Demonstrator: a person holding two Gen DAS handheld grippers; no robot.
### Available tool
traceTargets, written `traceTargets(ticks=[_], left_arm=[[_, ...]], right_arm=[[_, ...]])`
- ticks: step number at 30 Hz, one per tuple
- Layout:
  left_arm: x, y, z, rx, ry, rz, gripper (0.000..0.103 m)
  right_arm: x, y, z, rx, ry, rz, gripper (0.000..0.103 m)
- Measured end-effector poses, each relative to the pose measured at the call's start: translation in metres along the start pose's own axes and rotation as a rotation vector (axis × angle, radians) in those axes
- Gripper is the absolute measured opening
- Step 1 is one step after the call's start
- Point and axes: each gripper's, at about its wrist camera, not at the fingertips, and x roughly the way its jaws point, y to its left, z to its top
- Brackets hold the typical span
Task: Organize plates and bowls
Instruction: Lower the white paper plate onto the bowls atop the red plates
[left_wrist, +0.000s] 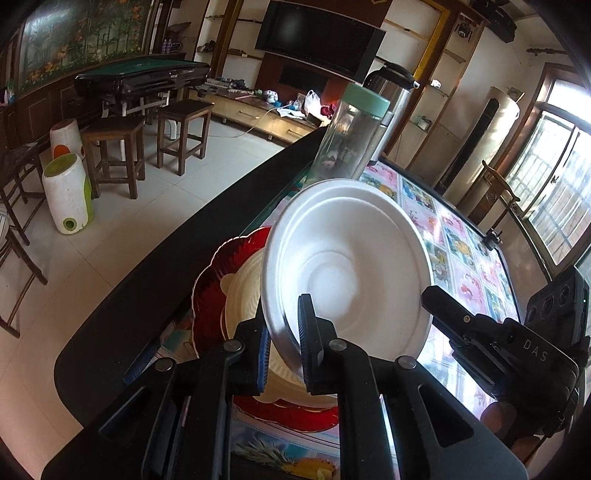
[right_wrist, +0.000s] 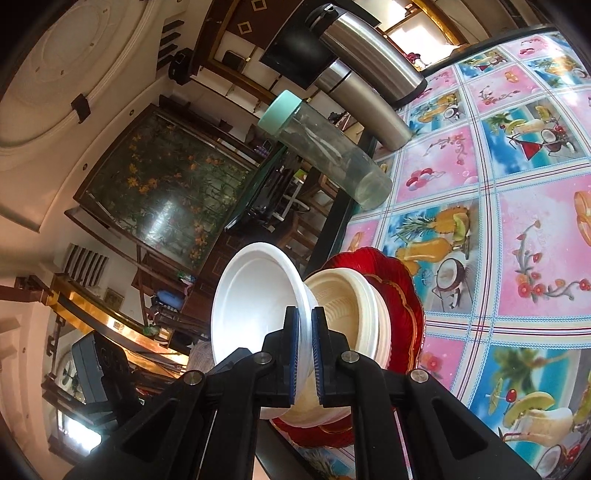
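Observation:
A white foam bowl (left_wrist: 343, 266) hangs tilted in the air over the table's left edge. My left gripper (left_wrist: 286, 343) is shut on its near rim. My right gripper (right_wrist: 304, 350) is shut on the rim of the same white bowl (right_wrist: 255, 295), and in the left wrist view its one visible finger (left_wrist: 443, 310) reaches the bowl's right rim. Just under the white bowl, a stack of cream bowls (left_wrist: 243, 291) (right_wrist: 347, 306) sits on a red scalloped glass plate (left_wrist: 208, 295) (right_wrist: 402, 284).
A clear bottle with a mint lid (left_wrist: 347, 136) (right_wrist: 325, 147) and a steel thermos (left_wrist: 388, 96) (right_wrist: 369, 62) stand behind the plate. The table has a fruit-print cloth (right_wrist: 517, 221) and a black edge (left_wrist: 177, 243) on the left. Wooden stools (left_wrist: 114, 155) stand on the floor.

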Motion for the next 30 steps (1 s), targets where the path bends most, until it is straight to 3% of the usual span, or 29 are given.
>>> traceTargets(ticks=[13,16,18,26,30], left_arm=[[0.01,0.006,-0.008,0.049,0.038,0.082,0.014],[0.012,0.006,-0.009,0.074,0.033,0.123,0.024],[0.014,0.005,-0.011,0.09,0.04,0.135,0.037],[0.021,0.006,-0.016,0.118,0.058,0.175,0.039],[0.014,0.0,-0.017,0.147,0.007,0.216,0.039]], right_arm=[[0.012,-0.019,-0.006,0.004,0.022,-0.035,0.008],[0.01,-0.021,-0.007,0.006,0.018,-0.027,0.008],[0.01,-0.021,-0.007,0.002,0.018,-0.026,0.008],[0.007,-0.026,-0.008,0.012,0.015,0.005,0.011],[0.001,-0.031,-0.007,0.018,0.006,0.054,0.011]])
